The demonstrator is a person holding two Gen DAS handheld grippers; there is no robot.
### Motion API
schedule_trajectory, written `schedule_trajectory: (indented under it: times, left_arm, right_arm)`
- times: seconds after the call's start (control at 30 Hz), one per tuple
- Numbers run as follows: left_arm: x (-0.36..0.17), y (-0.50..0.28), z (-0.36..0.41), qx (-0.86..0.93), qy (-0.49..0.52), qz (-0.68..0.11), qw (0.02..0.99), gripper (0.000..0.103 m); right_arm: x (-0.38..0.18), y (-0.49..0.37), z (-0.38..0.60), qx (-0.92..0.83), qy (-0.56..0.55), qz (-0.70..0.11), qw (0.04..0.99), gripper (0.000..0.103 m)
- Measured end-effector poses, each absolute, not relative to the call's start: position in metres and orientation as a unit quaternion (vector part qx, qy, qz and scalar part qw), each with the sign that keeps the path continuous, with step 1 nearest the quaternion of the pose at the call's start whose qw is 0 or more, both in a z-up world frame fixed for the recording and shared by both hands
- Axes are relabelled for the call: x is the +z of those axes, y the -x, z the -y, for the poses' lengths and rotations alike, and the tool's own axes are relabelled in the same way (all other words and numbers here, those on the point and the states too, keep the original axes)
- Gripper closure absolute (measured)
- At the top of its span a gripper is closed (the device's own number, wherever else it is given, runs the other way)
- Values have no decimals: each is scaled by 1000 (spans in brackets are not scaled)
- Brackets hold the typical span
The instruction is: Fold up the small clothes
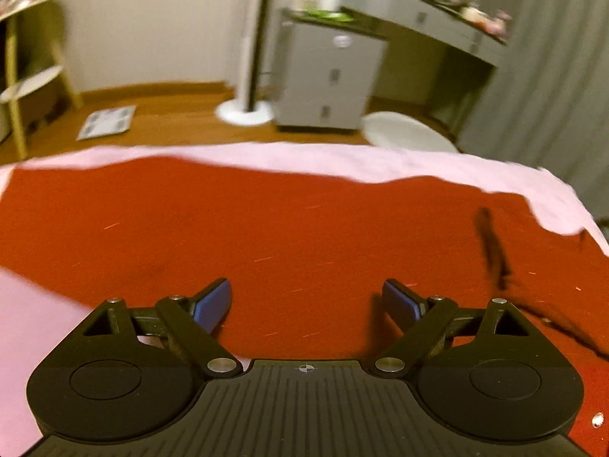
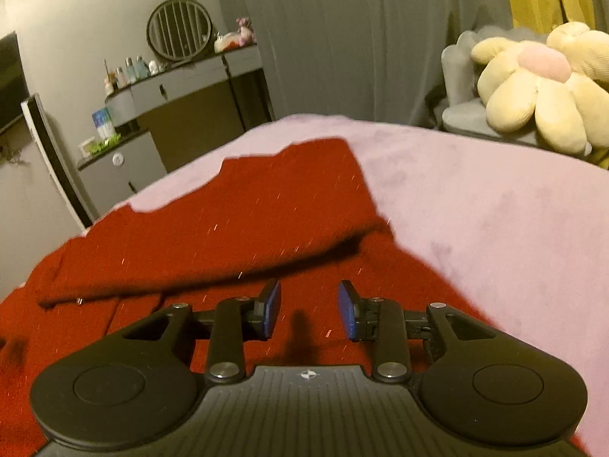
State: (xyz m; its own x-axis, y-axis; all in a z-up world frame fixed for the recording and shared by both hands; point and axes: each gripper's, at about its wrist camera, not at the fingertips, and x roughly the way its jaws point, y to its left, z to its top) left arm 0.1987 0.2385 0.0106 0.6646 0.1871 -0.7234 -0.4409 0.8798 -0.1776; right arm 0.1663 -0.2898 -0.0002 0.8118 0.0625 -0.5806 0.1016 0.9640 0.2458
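A red knitted garment (image 1: 266, 221) with fine glittery threads lies spread on a pink bed cover (image 1: 342, 160). My left gripper (image 1: 306, 301) hovers over its near part, jaws wide apart, nothing between the blue pads (image 1: 213, 304). A dark streak (image 1: 491, 247) crosses the cloth at the right. In the right wrist view the same red garment (image 2: 247, 205) shows a folded flap lying across it, with a dark fold edge (image 2: 198, 278). My right gripper (image 2: 309, 308) stands just above the red cloth, jaws partly apart and empty.
Beyond the bed stand a grey drawer cabinet (image 1: 327, 76), a lamp stand with white base (image 1: 245, 110), a white stool (image 1: 407, 131) and a wooden shelf (image 1: 23, 76). A flower-shaped plush cushion (image 2: 540, 83) sits on a grey chair at the right. The pink cover (image 2: 495, 209) stretches right.
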Motion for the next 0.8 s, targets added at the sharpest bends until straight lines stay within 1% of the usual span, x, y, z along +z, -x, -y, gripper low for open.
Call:
schedule_trajectory:
  times: [0.13, 0.33, 0.4, 0.47, 0.63, 0.7, 0.77, 0.8]
  left_arm:
    - [12, -184, -259, 201, 178, -373, 888, 12]
    - [14, -173, -283, 215, 192, -365, 886, 11]
    - [13, -166, -291, 219, 204, -357, 885, 10]
    - [12, -156, -302, 229, 220, -348, 882, 10]
    - [2, -120, -352, 283, 304, -309, 855, 9]
    - [-5, -107, -378, 305, 348, -299, 835, 13]
    - [-11, -97, -398, 305, 392, -268, 826, 22]
    - [-14, -92, -408, 308, 411, -252, 821, 25]
  right_arm:
    - [-2, -155, 277, -5, -123, -314, 942, 62]
    - [-9, -143, 271, -15, -116, -328, 937, 62]
    - [-10, -141, 269, -17, -112, -330, 937, 60]
    - [-11, -141, 267, -17, -109, -333, 936, 57]
    - [-14, -140, 265, -15, -105, -335, 936, 54]
    - [-15, -140, 265, -15, -105, -334, 937, 54]
    - [-16, -141, 264, -14, -103, -335, 936, 53]
    - [-17, -141, 262, -13, -100, -336, 937, 53]
